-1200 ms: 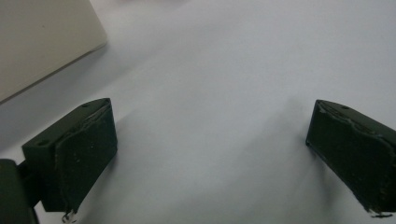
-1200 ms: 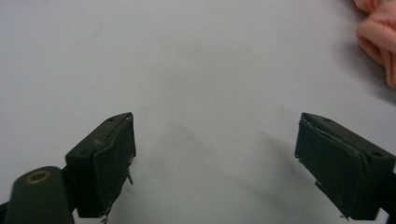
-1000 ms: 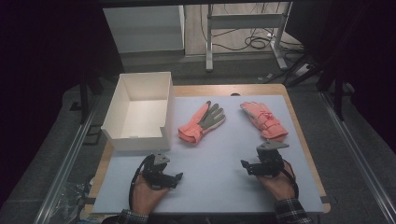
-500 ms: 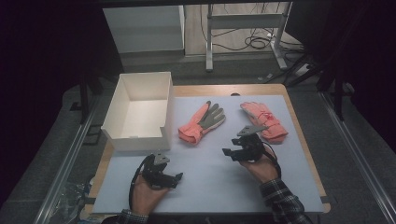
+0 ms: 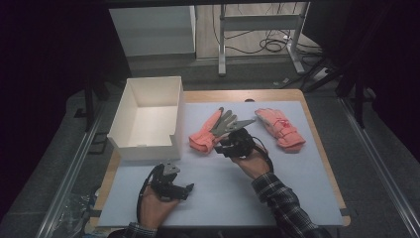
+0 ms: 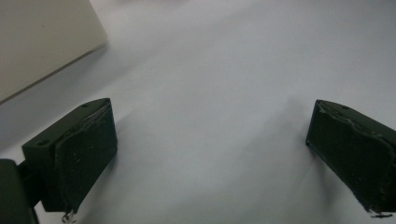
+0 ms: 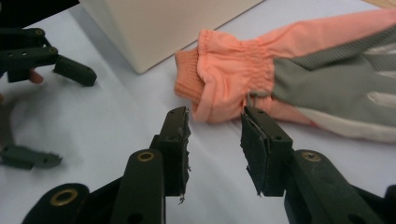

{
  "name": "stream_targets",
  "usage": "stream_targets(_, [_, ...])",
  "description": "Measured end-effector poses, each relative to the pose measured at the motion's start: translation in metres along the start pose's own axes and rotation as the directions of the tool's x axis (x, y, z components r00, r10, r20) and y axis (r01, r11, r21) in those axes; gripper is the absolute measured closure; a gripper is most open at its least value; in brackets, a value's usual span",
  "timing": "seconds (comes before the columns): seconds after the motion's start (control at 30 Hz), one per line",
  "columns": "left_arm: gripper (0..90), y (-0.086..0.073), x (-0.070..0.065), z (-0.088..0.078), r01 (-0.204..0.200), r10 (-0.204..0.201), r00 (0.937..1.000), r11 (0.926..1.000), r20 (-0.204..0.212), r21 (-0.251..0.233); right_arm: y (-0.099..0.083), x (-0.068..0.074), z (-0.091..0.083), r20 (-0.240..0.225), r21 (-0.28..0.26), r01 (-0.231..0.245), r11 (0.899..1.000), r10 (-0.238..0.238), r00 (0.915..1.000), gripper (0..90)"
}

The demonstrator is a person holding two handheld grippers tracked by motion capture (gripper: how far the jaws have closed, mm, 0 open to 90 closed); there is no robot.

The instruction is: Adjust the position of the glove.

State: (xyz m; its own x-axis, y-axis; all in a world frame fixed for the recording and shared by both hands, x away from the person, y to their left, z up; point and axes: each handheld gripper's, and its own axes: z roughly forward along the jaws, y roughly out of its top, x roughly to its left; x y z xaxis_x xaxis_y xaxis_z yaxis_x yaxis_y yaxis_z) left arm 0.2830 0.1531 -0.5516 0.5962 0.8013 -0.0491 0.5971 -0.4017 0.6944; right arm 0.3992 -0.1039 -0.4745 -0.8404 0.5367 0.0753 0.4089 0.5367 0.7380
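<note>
I have the right gripper (image 5: 229, 145) at the cuff of the near glove (image 5: 214, 130), which lies flat on the tabletop (image 5: 297, 173) just right of centre, its fingers pointing to about 1 o'clock. In the right gripper view (image 7: 215, 135) the jaws have just been closing; they stand partly apart, tips at the edge of the orange cuff (image 7: 219, 88), and the pads do not press on it. I cannot tell whether the tips touch the fabric. The grey palm (image 7: 336, 88) of that glove runs off to 3 o'clock in that view.

A second glove (image 5: 280, 127) lies at 3 o'clock from the first, apart from it, near the right side of the mat. The white box (image 5: 174, 116) sits at 9 o'clock from the near glove, open at the top, just beside its cuff.

My left gripper (image 5: 184, 188) rests low at about 7 o'clock on the tabletop, below the box. In the left gripper view (image 6: 210, 140) its jaws stand wide apart over bare mat, nothing between them, with the box corner (image 6: 42, 42) at 10 o'clock.
</note>
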Motion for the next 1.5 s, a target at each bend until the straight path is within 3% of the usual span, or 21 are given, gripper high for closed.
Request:
stream_targets(0.23, [2.0,0.0,0.0,0.0,-0.001,0.001,1.0,1.0,0.0,0.0,0.014,0.006,0.027,0.0,0.014,0.015,1.0,-0.015,0.9999,61.1])
stream_targets(0.4, [2.0,0.0,0.0,0.0,0.0,0.0,1.0,1.0,0.0,0.0,0.017,0.01,0.047,0.039,0.047,0.044,0.998,-0.046,0.9982,60.9])
stream_targets(0.43, [2.0,0.0,0.0,0.0,0.0,0.0,1.0,1.0,0.0,0.0,0.015,0.011,0.053,0.066,0.054,0.078,0.995,-0.082,0.9945,68.0])
stream_targets(0.57, [2.0,0.0,0.0,0.0,0.0,0.0,1.0,1.0,0.0,0.0,0.012,0.011,0.053,0.09,0.042,0.094,0.995,-0.098,0.9911,77.2])
stream_targets(0.7, [2.0,0.0,0.0,0.0,-0.001,0.001,1.0,1.0,-0.001,0.0,0.011,0.008,0.045,0.093,0.037,0.095,0.995,-0.099,0.9907,83.0])
stream_targets(0.97, [2.0,0.0,0.0,0.0,0.0,0.0,1.0,1.0,0.0,0.0,0.006,-0.002,0.024,0.092,0.056,0.088,0.995,-0.093,0.9915,83.5])
stream_targets(1.27, [2.0,0.0,0.0,0.0,0.0,0.0,1.0,1.0,0.0,0.0,-0.011,-0.024,-0.007,0.142,0.113,0.062,0.992,-0.078,0.9868,83.7])
stream_targets(1.4, [2.0,0.0,0.0,0.0,0.0,0.0,1.0,1.0,0.0,0.0,-0.01,-0.031,-0.022,0.156,0.097,0.024,0.995,-0.039,0.987,73.1])
stream_targets(1.43, [2.0,0.0,0.0,0.0,-0.002,0.002,1.0,1.0,-0.001,0.002,-0.004,-0.035,-0.021,0.178,0.089,0.0,0.996,-0.016,0.9839,67.4])
stream_targets(1.5, [2.0,0.0,0.0,0.0,-0.002,0.002,1.0,1.0,-0.001,0.002,-0.001,-0.037,-0.019,0.185,0.088,-0.011,0.996,-0.006,0.9828,64.0])
